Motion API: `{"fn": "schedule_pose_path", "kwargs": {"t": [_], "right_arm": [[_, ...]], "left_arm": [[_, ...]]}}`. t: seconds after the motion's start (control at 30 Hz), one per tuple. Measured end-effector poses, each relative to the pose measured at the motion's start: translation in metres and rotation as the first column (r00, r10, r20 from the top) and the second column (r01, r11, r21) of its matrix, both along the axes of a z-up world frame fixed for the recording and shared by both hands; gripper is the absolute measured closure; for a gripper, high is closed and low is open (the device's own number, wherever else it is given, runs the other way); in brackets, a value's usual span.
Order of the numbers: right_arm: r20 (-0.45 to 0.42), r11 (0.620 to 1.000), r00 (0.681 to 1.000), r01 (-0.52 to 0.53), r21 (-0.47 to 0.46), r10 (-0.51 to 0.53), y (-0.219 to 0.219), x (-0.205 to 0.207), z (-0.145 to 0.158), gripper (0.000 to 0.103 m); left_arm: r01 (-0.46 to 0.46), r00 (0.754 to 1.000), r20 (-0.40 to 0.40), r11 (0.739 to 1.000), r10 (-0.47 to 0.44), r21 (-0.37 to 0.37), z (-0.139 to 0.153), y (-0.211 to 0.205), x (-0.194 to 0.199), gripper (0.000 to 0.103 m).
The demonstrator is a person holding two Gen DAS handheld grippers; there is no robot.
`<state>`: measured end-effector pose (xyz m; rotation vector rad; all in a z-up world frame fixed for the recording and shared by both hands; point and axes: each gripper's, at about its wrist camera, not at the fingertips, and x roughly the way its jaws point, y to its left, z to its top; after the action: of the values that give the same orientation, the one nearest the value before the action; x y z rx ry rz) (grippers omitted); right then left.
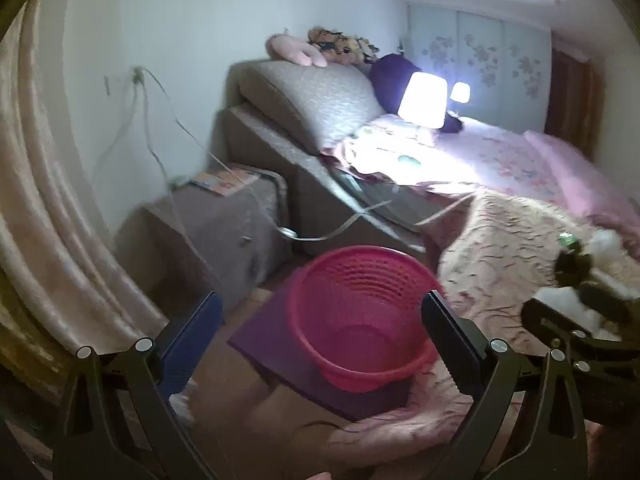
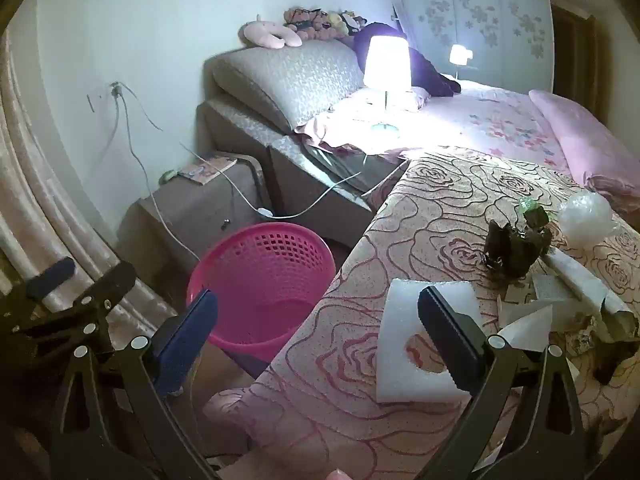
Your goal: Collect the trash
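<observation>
A pink plastic basket [image 1: 360, 312] stands on the floor beside the bed, on a purple mat [image 1: 272, 348]. My left gripper [image 1: 322, 308] hovers over it, open, nothing between its fingers. My right gripper [image 2: 320, 298] is open at the bed's edge, its right finger over a white foam piece [image 2: 404, 344] with a cut-out hole. Further right on the rose-patterned bedspread [image 2: 440, 208] lie a crumpled black wrapper [image 2: 514, 244], a ball of clear bubble wrap [image 2: 586, 216], a green scrap [image 2: 528, 204] and torn paper and cardboard [image 2: 568, 292]. The basket [image 2: 260, 276] looks empty.
A lit lamp [image 2: 386, 64] stands on the bed near the padded headboard [image 2: 288, 76]. A bedside cabinet [image 2: 200, 212] sits behind the basket, with white cables [image 2: 248, 200] trailing from the wall socket. A curtain [image 1: 60, 220] hangs at the left.
</observation>
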<state>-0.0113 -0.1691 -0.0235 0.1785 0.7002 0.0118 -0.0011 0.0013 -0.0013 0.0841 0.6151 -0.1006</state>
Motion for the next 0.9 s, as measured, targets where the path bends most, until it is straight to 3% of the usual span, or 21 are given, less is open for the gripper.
{"fn": "schedule_pose_path", "kwargs": {"t": [0.07, 0.13, 0.17, 0.9], "right_arm": [[0.006, 1.000, 1.000, 0.000, -0.010, 0.000, -0.001, -0.001, 0.000, 0.006], [0.000, 1.000, 1.000, 0.002, -0.017, -0.002, -0.002, -0.001, -0.001, 0.006], [-0.004, 1.000, 1.000, 0.002, -0.020, -0.003, -0.003, -0.001, -0.002, 0.006], [-0.035, 1.000, 0.999, 0.028, 0.013, -0.027, -0.005, -0.003, -0.004, 0.006]], "left_arm": [[-0.004, 1.000, -0.017, 0.998, 0.003, -0.066, -0.001, 0.006, 0.001, 0.007], [-0.007, 1.000, -0.029, 0.999, 0.006, -0.049, 0.000, 0.001, 0.002, 0.007], [-0.001, 0.999, -0.032, 0.997, -0.002, -0.079, 0.002, 0.008, 0.002, 0.007], [-0.054, 0.998, -0.027, 0.997, 0.053, -0.051, -0.004, 0.015, 0.001, 0.007]]}}
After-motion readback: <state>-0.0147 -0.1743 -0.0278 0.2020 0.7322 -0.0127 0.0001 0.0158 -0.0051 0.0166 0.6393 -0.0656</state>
